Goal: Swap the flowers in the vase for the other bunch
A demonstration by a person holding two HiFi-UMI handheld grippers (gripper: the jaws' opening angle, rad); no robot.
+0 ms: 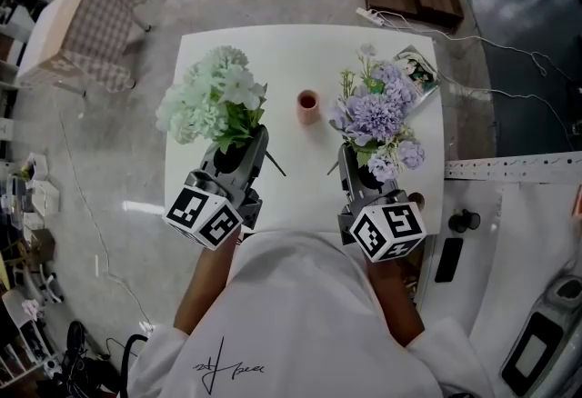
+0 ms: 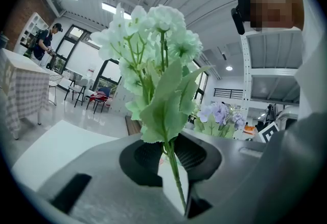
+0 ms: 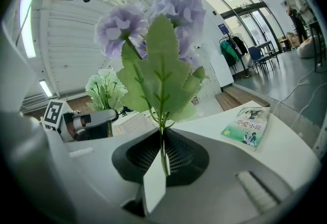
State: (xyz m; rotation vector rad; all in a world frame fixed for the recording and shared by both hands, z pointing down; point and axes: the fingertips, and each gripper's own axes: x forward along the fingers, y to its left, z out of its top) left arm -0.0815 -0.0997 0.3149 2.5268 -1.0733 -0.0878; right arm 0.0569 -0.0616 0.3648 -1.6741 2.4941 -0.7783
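Head view: left gripper [image 1: 240,153] is clamping white bunch [image 1: 214,96], right gripper [image 1: 357,165] is clamping purple bunch [image 1: 377,113]; stems want centring over mid-frame vase [image 1: 308,105] before release.

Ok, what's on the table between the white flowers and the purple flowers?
A small pink vase, no flowers in it, stands between the white flowers and purple flowers; the head view shows it.

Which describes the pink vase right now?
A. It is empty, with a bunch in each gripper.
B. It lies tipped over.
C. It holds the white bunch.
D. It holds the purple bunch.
A: the pink vase stands empty; the left gripper has its jaws clamped on the white bunch, the right gripper on the purple bunch.
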